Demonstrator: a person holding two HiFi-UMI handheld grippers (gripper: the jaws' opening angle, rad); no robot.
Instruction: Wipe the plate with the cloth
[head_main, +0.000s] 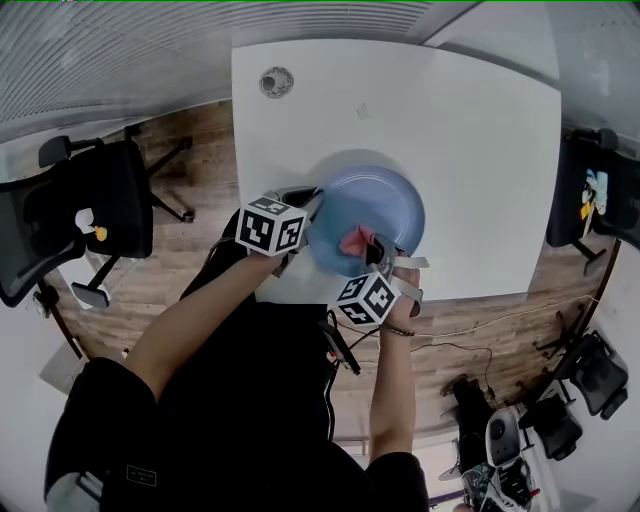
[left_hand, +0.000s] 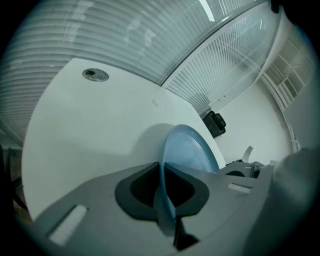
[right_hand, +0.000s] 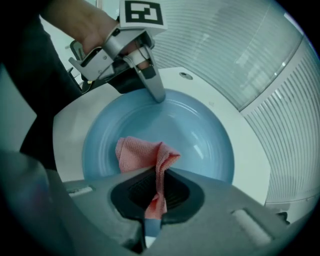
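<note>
Left gripper (left_hand: 165, 202) is clamped on the rim of the blue plate (head_main: 380, 205), on its left side. The plate is over the white table (head_main: 470, 110), near the person's edge, and looks tipped up rather than flat. Right gripper (right_hand: 152, 212) is pinched shut on a pink cloth (right_hand: 142, 152), and the bunched end lies on the plate's inner face, on the side nearest the person.

My worry is that only a thin bit of rim is held, so pushing hard with the cloth could twist the plate out of the jaws. The cloth is also held by a narrow fold, so a drag might pull it free, or the jaw tips could scrape the plate.
</note>
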